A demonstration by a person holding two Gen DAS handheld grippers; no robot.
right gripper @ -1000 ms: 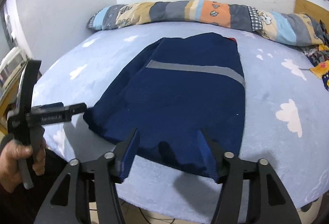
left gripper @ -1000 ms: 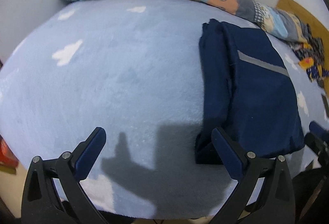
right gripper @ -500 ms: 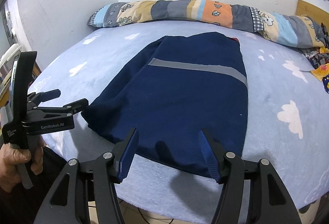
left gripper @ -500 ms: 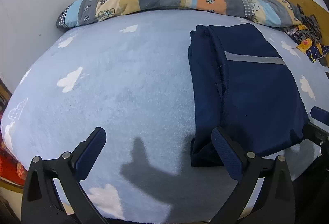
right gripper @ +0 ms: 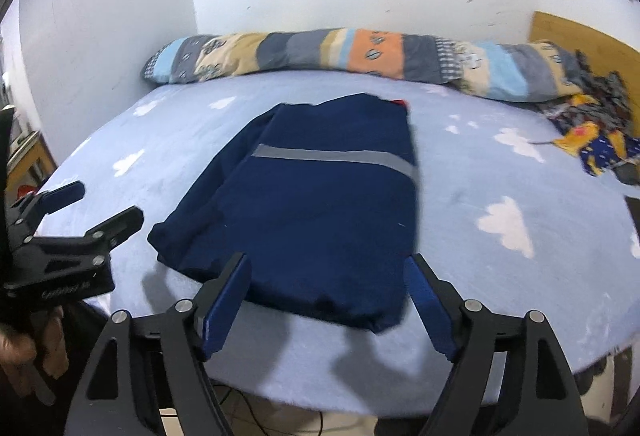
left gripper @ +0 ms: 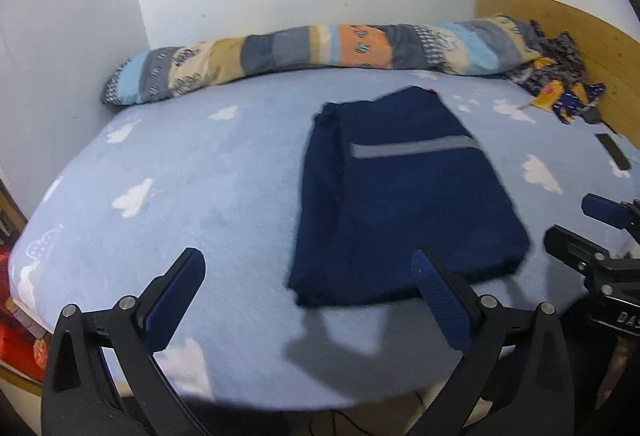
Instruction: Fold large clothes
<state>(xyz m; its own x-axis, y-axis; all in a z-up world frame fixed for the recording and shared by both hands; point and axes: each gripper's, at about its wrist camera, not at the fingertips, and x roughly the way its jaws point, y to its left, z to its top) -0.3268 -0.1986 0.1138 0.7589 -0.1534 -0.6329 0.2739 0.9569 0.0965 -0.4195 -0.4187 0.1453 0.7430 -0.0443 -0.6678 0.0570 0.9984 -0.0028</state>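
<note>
Change since the earlier frames: both grippers had drawn back and up from the near edge of the bed, and the right gripper point(right gripper: 328, 300) had just been widening its jaws, which no longer had the garment's hem between them.

Item 1. Navy garment point(right gripper: 316, 204): folded into a rough rectangle, lying flat on the bed point(right gripper: 500, 276), toward its near edge. A grey stripe point(right gripper: 336, 156) ran across the upper half. A narrower folded layer showed along its left side. A small red patch showed at the far corner.

Item 2. Right gripper: jaws spread wide, empty, hanging just short of the garment's near hem, not touching it.

Item 3. Left gripper point(left gripper: 310, 294): jaws spread wide, empty, over bare sheet and the garment's near left corner. A hand point(right gripper: 20, 352) held it at the left edge of the right wrist view.

Item 4. Bed: pale blue sheet with white cloud print.

Item 5. Patchwork bolster point(left gripper: 320, 52): long, striped in blue, grey, tan and orange, along the far wall.

Item 6. Heap of patterned cloth point(right gripper: 596, 132): dark and yellow, at the far right by the wooden headboard point(left gripper: 568, 28).

Both views were slightly blurred.
</note>
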